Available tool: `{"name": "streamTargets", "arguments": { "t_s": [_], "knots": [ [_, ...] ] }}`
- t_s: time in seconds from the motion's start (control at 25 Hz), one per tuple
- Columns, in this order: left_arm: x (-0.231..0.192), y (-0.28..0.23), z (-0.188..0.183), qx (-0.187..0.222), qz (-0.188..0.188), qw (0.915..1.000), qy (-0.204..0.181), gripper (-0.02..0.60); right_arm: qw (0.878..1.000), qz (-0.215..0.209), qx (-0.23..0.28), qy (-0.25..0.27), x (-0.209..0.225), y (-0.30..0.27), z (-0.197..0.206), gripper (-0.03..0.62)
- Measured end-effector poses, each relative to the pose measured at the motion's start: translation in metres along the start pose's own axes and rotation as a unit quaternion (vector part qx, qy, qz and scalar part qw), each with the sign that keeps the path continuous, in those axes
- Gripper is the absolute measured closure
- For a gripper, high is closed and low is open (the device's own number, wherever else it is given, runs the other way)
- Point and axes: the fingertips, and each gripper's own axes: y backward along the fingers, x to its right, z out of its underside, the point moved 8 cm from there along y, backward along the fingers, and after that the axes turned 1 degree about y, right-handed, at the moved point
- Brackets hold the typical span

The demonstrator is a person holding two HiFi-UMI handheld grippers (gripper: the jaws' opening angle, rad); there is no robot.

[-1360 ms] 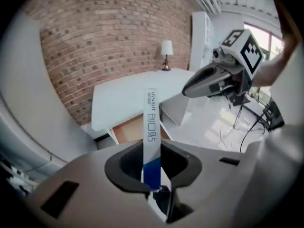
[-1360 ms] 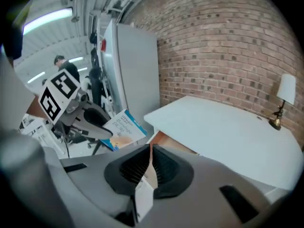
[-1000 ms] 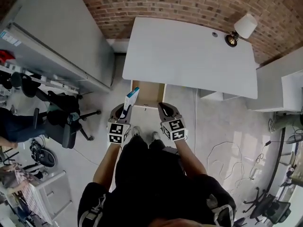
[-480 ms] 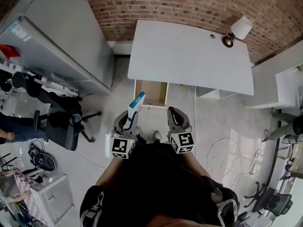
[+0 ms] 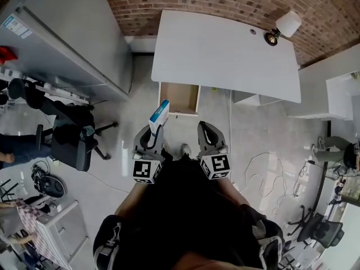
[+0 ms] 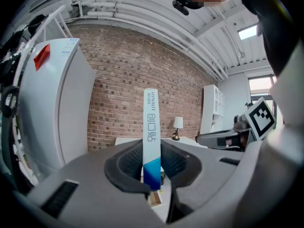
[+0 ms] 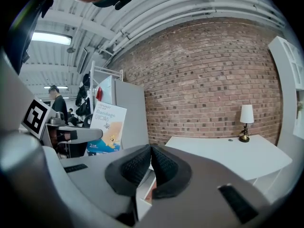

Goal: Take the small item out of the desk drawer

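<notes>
Brick office: box (image 5: 158, 115) now lifted clear of the drawer (image 5: 179, 97), clamped in my left gripper (image 5: 149, 136); right gripper (image 5: 209, 135) closed, empty.

We see a brick wall (image 5: 225, 1) at the back, a white-shaded lamp (image 5: 286, 27) near it, a tall grey cabinet (image 5: 73, 38) at left with a black office chair (image 5: 70, 136) beside it, and loose cables (image 5: 264, 173) on the floor (image 5: 247, 139) at right.

Lit brightly and evenly; faint, soft shadows under tabletop (image 5: 225, 55). Bent hard by fisheye at every edge, blacked out at gripper-view corners. Glare from strip light (image 7: 50, 38) at ten o'clock, panel (image 6: 248, 32) at two o'clock. Slightly soft on left tongs (image 6: 152, 167) at six.
</notes>
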Motion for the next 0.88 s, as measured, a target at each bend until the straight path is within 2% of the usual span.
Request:
{"name": "streamTargets", "arguments": {
  "t_s": [0.88],
  "knots": [
    [-0.006,-0.003,0.005,-0.013,0.02,0.9997,0.009,0.502,1.0,-0.004,0.006,0.016,-0.01,-0.008,-0.005,0.567]
  ]
}}
